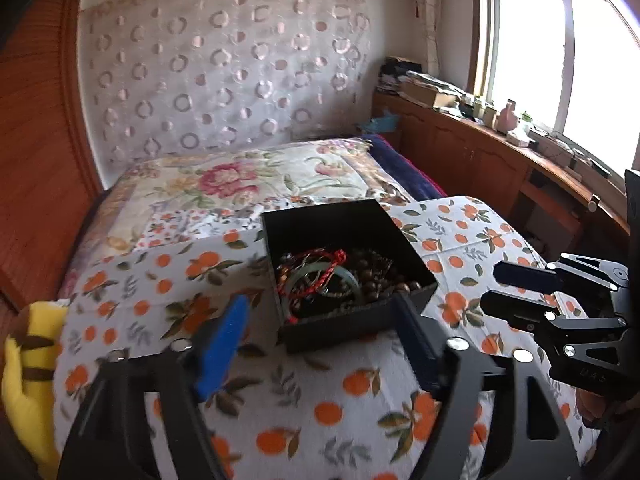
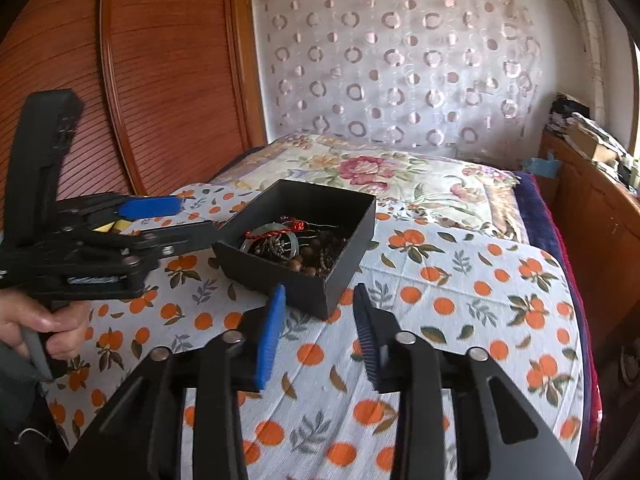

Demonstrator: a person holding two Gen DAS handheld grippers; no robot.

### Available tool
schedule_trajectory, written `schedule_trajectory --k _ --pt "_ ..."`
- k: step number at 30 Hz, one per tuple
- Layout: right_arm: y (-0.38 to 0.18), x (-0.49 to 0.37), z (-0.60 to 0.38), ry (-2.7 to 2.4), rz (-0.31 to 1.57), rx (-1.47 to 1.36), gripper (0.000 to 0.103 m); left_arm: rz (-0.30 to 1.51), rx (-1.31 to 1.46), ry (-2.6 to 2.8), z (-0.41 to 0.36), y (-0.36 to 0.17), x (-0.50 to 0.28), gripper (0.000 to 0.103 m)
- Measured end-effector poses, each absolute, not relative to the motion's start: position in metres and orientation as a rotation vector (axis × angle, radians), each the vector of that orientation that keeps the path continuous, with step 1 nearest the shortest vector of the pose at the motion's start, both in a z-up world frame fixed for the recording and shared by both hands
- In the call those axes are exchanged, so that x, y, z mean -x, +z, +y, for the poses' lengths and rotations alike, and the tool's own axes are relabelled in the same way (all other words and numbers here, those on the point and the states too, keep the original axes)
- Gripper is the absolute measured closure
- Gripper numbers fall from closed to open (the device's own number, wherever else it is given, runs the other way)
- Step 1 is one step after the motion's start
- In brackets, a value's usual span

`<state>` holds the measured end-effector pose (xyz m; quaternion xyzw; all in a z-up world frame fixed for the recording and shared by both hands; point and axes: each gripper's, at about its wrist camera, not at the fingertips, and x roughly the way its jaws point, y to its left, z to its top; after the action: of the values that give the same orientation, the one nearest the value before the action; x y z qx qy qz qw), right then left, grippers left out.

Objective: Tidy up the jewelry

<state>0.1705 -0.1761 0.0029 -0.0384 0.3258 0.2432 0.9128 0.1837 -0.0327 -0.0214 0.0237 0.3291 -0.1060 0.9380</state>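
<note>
A black open box [image 1: 320, 220] stands on an orange-print cloth [image 1: 320, 400] and holds tangled jewelry: a green bangle [image 1: 347, 276], a red cord bracelet [image 1: 332, 258] and brown wooden beads [image 1: 384, 280]. The box [image 2: 340, 208] and its beads [image 2: 308, 260] also show in the right wrist view. My left gripper [image 1: 324, 320] is open and empty, just short of the box's near wall. My right gripper [image 2: 320, 304] is open and empty at the box's near corner. The right gripper [image 1: 516, 292] shows to the box's right in the left wrist view; the left gripper [image 2: 188, 216] shows to its left.
The cloth covers a raised surface in front of a bed with a floral quilt [image 1: 248, 176]. A yellow plush toy [image 1: 28, 360] lies at the left edge. A wooden cabinet [image 1: 480, 152] with clutter runs under the window at right. A wooden wardrobe [image 2: 140, 80] stands left.
</note>
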Motion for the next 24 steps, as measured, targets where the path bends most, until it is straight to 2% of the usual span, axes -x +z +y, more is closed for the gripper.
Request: schedule_trajectory --k 3,5,6,8,10,24 --pt "0.005 -0.158 -0.177 0.474 0.66 0.063 0.05 0.662 -0.045 -0.191 -0.028 -0.016 -0.16 0.025" --pt "0.008 -0.148 -0.179 0.45 0.643 0.051 0.034 0.659 -0.047 -0.177 -0.026 -0.014 -0.146 0.021" --pt "0.011 -0.141 -0.18 0.429 0.627 0.046 0.029 0.654 -0.046 -0.168 -0.025 -0.012 -0.139 0.009" --pt "0.016 -0.131 -0.182 0.394 0.605 0.037 0.011 0.623 -0.039 -0.154 -0.021 -0.006 -0.121 0.008" --pt "0.02 -0.121 -0.185 0.37 0.583 0.018 0.004 0.609 -0.03 -0.14 -0.017 -0.002 -0.103 0.008" --pt "0.039 -0.064 -0.197 0.281 0.51 -0.01 0.003 0.573 -0.017 -0.072 -0.01 0.011 -0.044 0.008"
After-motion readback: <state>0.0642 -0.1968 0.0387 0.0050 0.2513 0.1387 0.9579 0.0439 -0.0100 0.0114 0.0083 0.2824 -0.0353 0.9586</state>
